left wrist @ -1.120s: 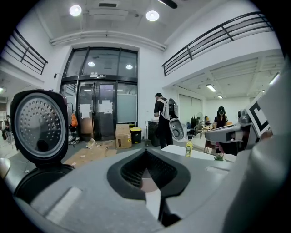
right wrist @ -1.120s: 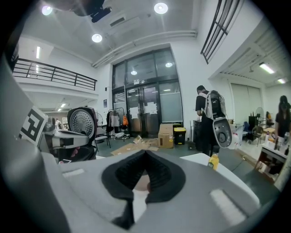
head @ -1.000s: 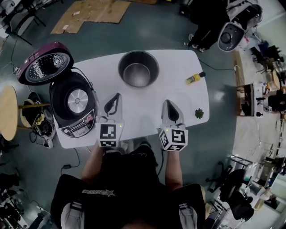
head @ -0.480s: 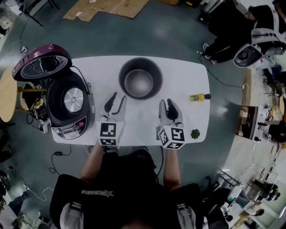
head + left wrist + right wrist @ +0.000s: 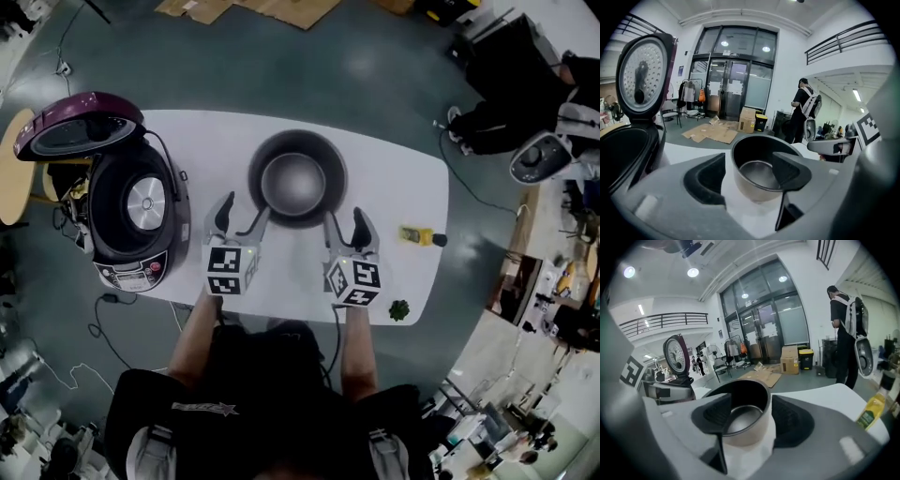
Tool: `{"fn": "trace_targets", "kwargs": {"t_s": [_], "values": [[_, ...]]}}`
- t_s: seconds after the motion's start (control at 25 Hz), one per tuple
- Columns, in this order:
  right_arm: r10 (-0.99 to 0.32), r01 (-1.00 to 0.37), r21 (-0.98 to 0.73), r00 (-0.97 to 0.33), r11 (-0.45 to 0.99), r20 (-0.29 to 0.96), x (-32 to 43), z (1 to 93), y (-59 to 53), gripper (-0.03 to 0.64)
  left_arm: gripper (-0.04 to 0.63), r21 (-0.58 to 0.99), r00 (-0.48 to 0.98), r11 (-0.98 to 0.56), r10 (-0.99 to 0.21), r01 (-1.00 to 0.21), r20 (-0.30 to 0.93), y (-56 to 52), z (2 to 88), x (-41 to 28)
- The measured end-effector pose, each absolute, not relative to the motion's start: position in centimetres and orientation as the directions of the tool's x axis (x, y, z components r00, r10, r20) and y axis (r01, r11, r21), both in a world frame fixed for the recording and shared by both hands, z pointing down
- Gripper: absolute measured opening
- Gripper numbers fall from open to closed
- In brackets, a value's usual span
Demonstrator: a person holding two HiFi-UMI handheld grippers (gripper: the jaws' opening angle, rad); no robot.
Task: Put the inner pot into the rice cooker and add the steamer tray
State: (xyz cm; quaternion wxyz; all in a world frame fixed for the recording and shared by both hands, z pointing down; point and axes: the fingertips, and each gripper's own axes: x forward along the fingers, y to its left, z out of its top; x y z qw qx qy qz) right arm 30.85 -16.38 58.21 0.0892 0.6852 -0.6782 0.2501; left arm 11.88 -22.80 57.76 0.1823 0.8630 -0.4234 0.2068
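Note:
The metal inner pot point(image 5: 297, 178) stands empty and upright on the white table point(image 5: 394, 159); it also shows in the left gripper view point(image 5: 761, 164) and the right gripper view point(image 5: 740, 413). The purple rice cooker point(image 5: 131, 211) sits at the table's left end with its lid point(image 5: 70, 127) raised and its cavity empty. My left gripper point(image 5: 239, 217) and right gripper point(image 5: 345, 225) are at the pot's near side, left and right of it. Both have just been opening and stand wide open with nothing gripped; the pot is just beyond their tips. No steamer tray is in view.
A yellow bottle point(image 5: 417, 235) lies at the table's right, and a small green object point(image 5: 400, 309) sits near its front right corner. Cardboard point(image 5: 712, 133) lies on the floor behind. A person point(image 5: 804, 108) stands beyond the table.
Both grippers have moved forward and down to the pot's near side. Their jaws went from shut to wide open. The pot and cooker have not shifted on the table.

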Motion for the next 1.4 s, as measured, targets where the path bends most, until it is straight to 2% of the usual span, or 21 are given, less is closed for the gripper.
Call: {"fn": "trace_targets", "kwargs": {"t_s": [0.4,0.52,0.64,0.72,0.96,1.4], "values": [[-0.837,-0.97,-0.242,-0.144,0.014,0.528,31.6,63.2,-19.0,0.259,0.304,0.149,0.495,-0.516,-0.64,-0.844,0.588,-23.5,63.4,12.8],[-0.821,-0.963,-0.267,-0.19,0.047,0.539,31.1,64.2,-19.5,0.259,0.276,0.154,0.483,-0.499,-0.639,-0.853,0.598,-23.6,64.3,12.7],[-0.815,-0.963,-0.265,-0.195,0.052,0.546,31.2,64.6,-19.9,0.241,0.24,0.171,0.493,-0.497,-0.644,-0.851,0.585,-23.9,64.2,13.2],[-0.816,-0.966,-0.254,-0.178,0.04,0.55,31.7,64.6,-19.9,0.178,0.215,0.169,0.49,-0.492,-0.651,-0.854,0.58,-24.0,64.1,13.4],[-0.805,-0.971,-0.237,-0.165,0.031,0.57,31.8,64.6,-19.9,0.161,0.202,0.126,0.456,-0.479,-0.674,-0.869,0.582,-24.0,64.0,13.2],[-0.861,-0.973,-0.2,-0.195,0.112,0.469,29.2,58.3,-20.5,0.161,0.193,0.059,0.411,-0.44,-0.772,-0.896,0.485,-23.8,57.4,10.3]]}}
